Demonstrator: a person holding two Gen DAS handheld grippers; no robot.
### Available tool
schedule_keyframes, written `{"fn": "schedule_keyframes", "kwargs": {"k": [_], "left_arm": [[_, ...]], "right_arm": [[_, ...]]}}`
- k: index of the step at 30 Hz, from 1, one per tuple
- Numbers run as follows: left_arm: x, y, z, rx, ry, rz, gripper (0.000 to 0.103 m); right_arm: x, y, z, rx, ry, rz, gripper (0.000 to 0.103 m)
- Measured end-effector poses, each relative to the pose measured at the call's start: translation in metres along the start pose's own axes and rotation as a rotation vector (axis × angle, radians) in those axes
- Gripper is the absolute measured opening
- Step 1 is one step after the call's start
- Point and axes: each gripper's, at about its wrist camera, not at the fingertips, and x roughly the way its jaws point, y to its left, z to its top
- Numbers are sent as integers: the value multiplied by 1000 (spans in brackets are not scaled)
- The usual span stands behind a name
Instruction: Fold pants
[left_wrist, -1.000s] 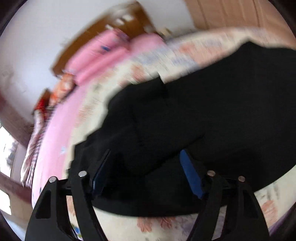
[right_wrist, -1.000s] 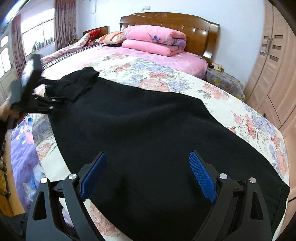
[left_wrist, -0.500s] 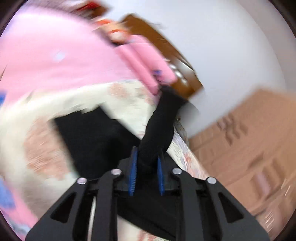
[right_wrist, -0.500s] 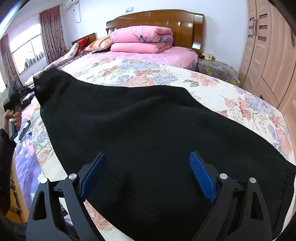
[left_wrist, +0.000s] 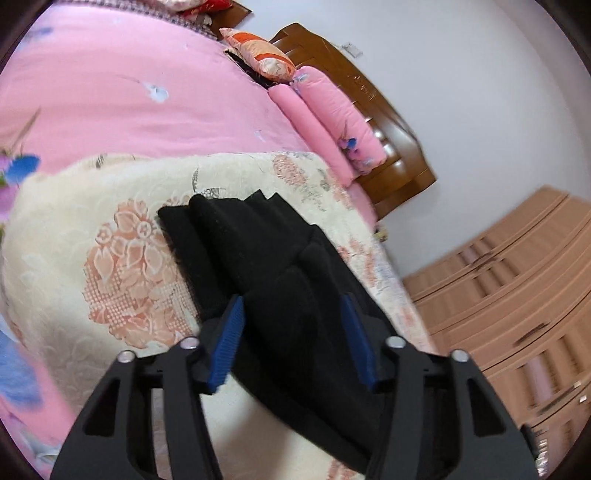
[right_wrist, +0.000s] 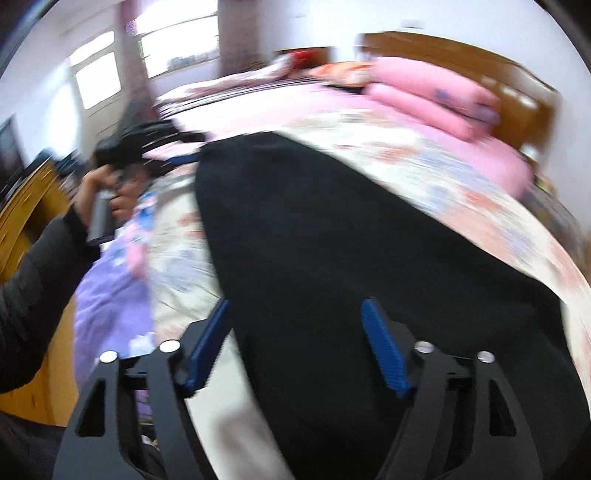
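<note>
- Since half a second earlier, left gripper (left_wrist: 293, 336) parted its jaws and let go of the pinched fold; lay open over the pants (left_wrist: 266, 266) with nothing clamped; end of the garment dropped in bunched layers onto the floral quilt (left_wrist: 122, 266).
- Right gripper (right_wrist: 299, 343) swung leftward, judging by heavy blur; also open, blue pads either side of the cloth, gripping nothing.
- Pants spread black across the quilt, running from the right claw toward the left one, held by a hand (right_wrist: 107, 195) at the far edge.
- Judged soft, limp, fairly thick; light enough to lift by one edge; likely to sag and slide on itself.
- Best taken at a hem or doubled edge, pinching every layer together.
</note>
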Motion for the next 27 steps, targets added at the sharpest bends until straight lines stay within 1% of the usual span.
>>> {"fn": "schedule_keyframes", "kwargs": {"k": [1,2,3,6,8,11,12,13,14,15,16,18,20,22,23,25,27], "left_arm": [[2,0,0,4,5,26,38],[0,0,-1,3,5,45,33],[-6,3,-2,7,7,65,21],[-11,2,-2,28,0,71,15],[-18,-8,0,66,-33,91,14],[-20,-22,7,93,-51,85,13],[-21,-26,9,93,-51,80,13],[-24,-30,11,86,-50,72,13],[-26,-33,11,84,-49,67,13],[-26,-36,13,84,-48,69,13],[-26,-37,14,81,-43,70,13],[-25,-36,14,73,-37,79,13],[-24,-33,15,67,-40,86,13],[-29,-31,11,72,-62,97,13],[-32,-29,9,80,-71,110,13],[-33,-22,-4,91,-78,156,13],[-24,-9,-13,77,-46,208,13]], "right_arm": [[14,12,10,-30,14,44,62],[26,22,19,-53,25,77,61],[34,31,27,-71,32,93,60],[54,51,49,-109,45,123,57],[64,59,59,-131,47,123,56],[82,72,73,-160,63,121,55],[86,76,75,-177,67,107,52],[93,83,76,-211,71,56,47],[99,87,75,-233,81,-2,37],[105,89,75,-247,92,-49,33],[108,89,74,-255,94,-70,32],[109,88,72,-264,79,-95,13],[96,91,72,-289,26,-106,11],[81,95,76,-310,-13,-115,11],[75,97,78,-312,-22,-100,10],[74,100,76,-311,-8,-84,10],[89,102,69,-317,43,-81,8]]}}
